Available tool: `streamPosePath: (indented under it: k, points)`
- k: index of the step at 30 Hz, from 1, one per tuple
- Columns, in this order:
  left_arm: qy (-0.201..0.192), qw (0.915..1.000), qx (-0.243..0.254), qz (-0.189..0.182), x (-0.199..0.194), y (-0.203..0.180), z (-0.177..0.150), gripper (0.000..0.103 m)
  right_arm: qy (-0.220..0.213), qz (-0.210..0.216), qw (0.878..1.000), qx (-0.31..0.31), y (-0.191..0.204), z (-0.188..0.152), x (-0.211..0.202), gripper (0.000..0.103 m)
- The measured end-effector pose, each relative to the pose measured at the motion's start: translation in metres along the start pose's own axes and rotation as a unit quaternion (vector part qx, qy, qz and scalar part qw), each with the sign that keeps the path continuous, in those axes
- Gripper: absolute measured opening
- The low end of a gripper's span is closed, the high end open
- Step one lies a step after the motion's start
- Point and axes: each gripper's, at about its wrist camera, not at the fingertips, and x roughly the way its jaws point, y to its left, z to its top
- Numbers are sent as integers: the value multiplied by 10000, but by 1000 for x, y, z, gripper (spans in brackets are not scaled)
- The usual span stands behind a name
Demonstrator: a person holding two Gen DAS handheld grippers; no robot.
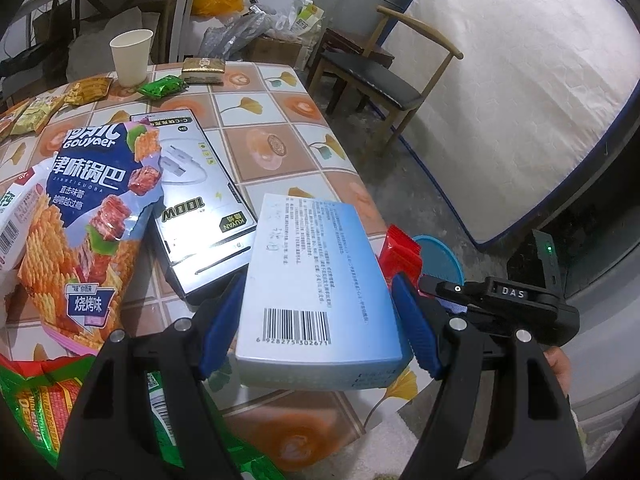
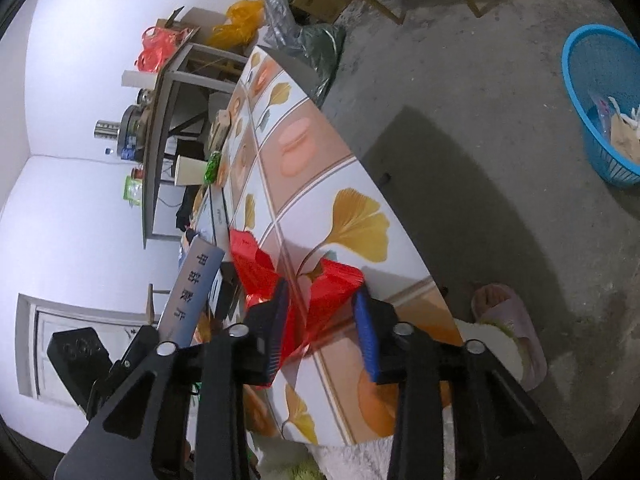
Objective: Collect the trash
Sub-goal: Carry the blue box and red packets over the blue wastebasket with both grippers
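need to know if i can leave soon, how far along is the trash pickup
Early on. A few scraps already lie in the blue basket on the floor. In hand: the left gripper clamps a pale blue box, and the right gripper straddles a red wrapper at the table edge. Left: the snack bag, charger box, green wrapper and paper cup.

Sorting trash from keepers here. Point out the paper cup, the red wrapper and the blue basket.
paper cup [image 1: 130, 58], left wrist view, on its side wall.
red wrapper [image 2: 332, 286], right wrist view, on the crinkled face between the fingers.
blue basket [image 2: 576, 92], right wrist view, on its mesh wall.
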Motion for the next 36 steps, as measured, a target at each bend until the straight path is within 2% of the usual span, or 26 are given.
streamPosePath:
  k: [4,11,14,22,27,36]
  points:
    - [4,10000,-1,-9,0,0,0,69,-58,-56,10000,3,0,2,2,17]
    - [-25,10000,11,-15,-1,-2,1,69,-236,-134,9988,-407,19,1,-8,14]
    - [-64,10000,34,-22,-3,-4,3,69,-344,-92,9972,-653,31,1,-19,10]
    - [-197,9996,198,-82,-12,-22,11,69,-645,141,9929,-986,53,4,-55,7]
    - [-271,9989,379,-110,-16,-42,15,69,-860,244,9902,-1073,54,4,-78,6]
    - [-147,9965,777,-279,-3,-92,19,69,-1423,211,9851,-946,26,9,-135,6]
